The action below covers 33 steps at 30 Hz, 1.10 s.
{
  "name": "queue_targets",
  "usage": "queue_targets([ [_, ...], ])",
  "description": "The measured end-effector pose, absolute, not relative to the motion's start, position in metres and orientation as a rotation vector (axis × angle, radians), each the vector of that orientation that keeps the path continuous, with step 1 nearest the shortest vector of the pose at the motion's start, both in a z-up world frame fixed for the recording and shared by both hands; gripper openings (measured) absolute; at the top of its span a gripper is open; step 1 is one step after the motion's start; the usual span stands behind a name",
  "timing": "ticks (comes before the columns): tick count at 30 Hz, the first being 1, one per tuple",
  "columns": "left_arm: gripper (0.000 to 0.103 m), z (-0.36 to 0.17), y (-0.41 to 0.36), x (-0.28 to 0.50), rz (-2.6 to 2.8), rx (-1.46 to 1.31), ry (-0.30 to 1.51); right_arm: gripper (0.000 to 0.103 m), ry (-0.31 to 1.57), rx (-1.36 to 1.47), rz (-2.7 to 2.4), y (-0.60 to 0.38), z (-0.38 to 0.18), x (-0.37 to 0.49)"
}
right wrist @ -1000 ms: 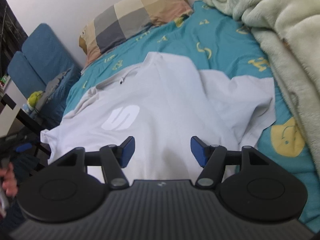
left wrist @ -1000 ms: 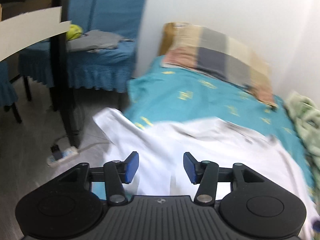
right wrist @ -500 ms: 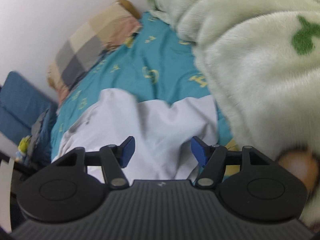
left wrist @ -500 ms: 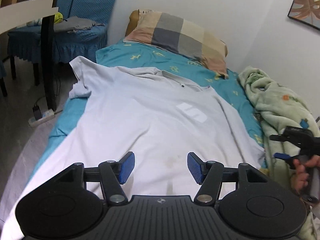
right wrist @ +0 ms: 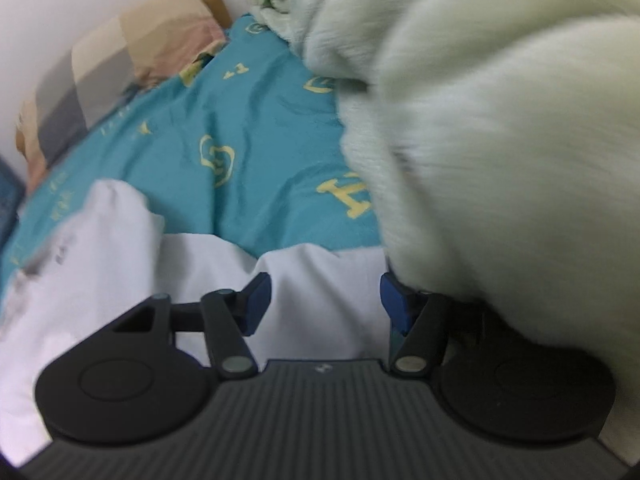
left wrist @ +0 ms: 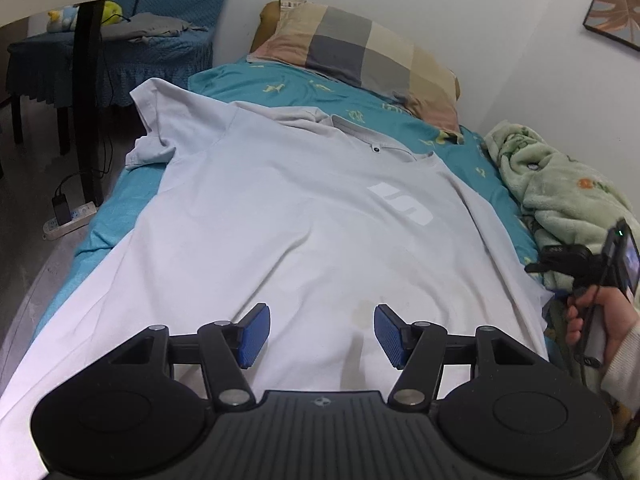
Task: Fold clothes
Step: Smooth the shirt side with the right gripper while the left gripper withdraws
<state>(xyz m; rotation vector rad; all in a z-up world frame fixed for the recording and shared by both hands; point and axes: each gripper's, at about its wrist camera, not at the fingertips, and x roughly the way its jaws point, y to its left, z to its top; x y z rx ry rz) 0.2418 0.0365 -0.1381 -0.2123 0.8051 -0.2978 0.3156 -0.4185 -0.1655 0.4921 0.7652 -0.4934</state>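
Observation:
A light grey T-shirt [left wrist: 304, 216] with a white chest logo lies spread face up on the teal bedsheet [left wrist: 280, 84]. My left gripper [left wrist: 322, 336] is open and empty, hovering over the shirt's lower middle. My right gripper [right wrist: 324, 300] is open and empty, low over the shirt's right sleeve [right wrist: 320, 276], with its right finger against the fluffy green blanket [right wrist: 500, 160]. The right gripper's body also shows at the right edge of the left wrist view [left wrist: 592, 264], held in a hand.
A checked pillow [left wrist: 360, 48] lies at the head of the bed. The green blanket [left wrist: 560, 200] is bunched along the bed's right side by the wall. A blue covered chair [left wrist: 120, 52], a black table leg [left wrist: 88, 92] and a power strip [left wrist: 68, 220] stand left of the bed.
The left gripper has swung from the bed's left edge to over the shirt's lower middle. The right gripper has moved right and down to the right sleeve, against the blanket.

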Motion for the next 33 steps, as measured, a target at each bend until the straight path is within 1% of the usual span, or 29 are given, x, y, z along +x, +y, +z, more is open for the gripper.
queue_targets([
  [1, 0.060, -0.141, 0.035, 0.243, -0.303, -0.207, 0.806, 0.012, 0.768, 0.463, -0.470, -0.414, -0.167, 0.321],
  [2, 0.060, -0.143, 0.035, 0.244, -0.308, -0.207, 0.809, 0.006, 0.775, 0.436, -0.459, -0.410, -0.168, 0.326],
  [5, 0.058, -0.146, 0.035, 0.247, -0.328, -0.242, 0.818, 0.004, 0.734, 0.336, -0.488, -0.401, -0.157, 0.335],
  [9, 0.057, -0.148, 0.041, 0.255, -0.335, -0.295, 0.822, 0.004, 0.607, 0.175, -0.540, -0.402, -0.120, 0.351],
  [12, 0.056, -0.152, 0.042, 0.262, -0.343, -0.315, 0.835, 0.004, 0.557, 0.080, -0.579, -0.412, -0.100, 0.367],
  [16, 0.056, -0.158, 0.040, 0.270, -0.332, -0.287, 0.850, 0.003, 0.570, -0.101, -0.630, -0.420, -0.107, 0.395],
  [18, 0.056, -0.161, 0.040, 0.273, -0.326, -0.279, 0.856, 0.003, 0.599, -0.115, -0.618, -0.429, -0.120, 0.402],
  [22, 0.056, -0.164, 0.042, 0.280, -0.314, -0.278, 0.866, 0.003, 0.582, -0.013, -0.535, -0.433, -0.119, 0.385],
  [27, 0.056, -0.162, 0.043, 0.281, -0.319, -0.272, 0.874, 0.005, 0.667, 0.210, -0.319, -0.410, -0.094, 0.334],
  [30, 0.056, -0.156, 0.043, 0.274, -0.337, -0.272, 0.871, 0.006, 0.756, 0.364, -0.181, -0.392, -0.079, 0.287],
  [33, 0.057, -0.144, 0.042, 0.261, -0.388, -0.241, 0.839, 0.007, 0.928, 0.460, -0.105, -0.370, -0.075, 0.245],
])
